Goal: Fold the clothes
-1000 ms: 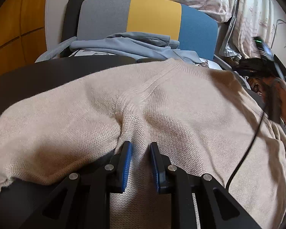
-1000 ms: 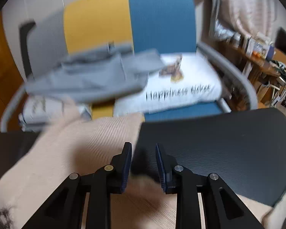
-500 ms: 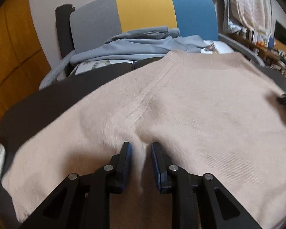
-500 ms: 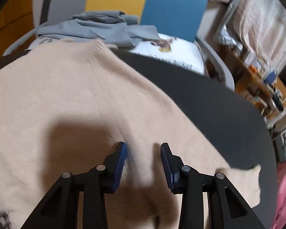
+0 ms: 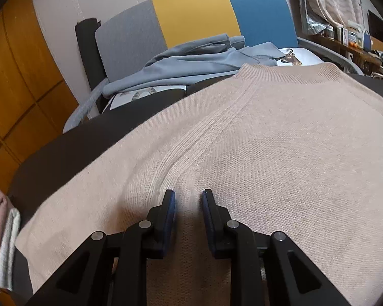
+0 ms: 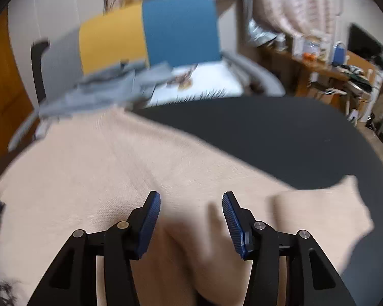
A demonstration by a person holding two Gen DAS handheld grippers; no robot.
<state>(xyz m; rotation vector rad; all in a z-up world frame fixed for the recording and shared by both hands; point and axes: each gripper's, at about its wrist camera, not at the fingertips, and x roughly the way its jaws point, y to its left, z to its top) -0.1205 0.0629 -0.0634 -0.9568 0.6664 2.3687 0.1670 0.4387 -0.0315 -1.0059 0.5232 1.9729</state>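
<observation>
Lying spread on the table (image 6: pixel 280 132), the sweater (image 5: pixel 280 158) is seen neck-away beneath both grippers: left (image 5: pixel 187 199) narrowly gapped, nothing visibly pinched, right (image 6: pixel 191 201) spread wide.

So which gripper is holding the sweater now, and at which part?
Neither: the left gripper and the right gripper are open above the beige sweater.

Each black tool (image 5: pixel 187 196) (image 6: pixel 191 199) has blue ribbed pads and silver screws.
</observation>
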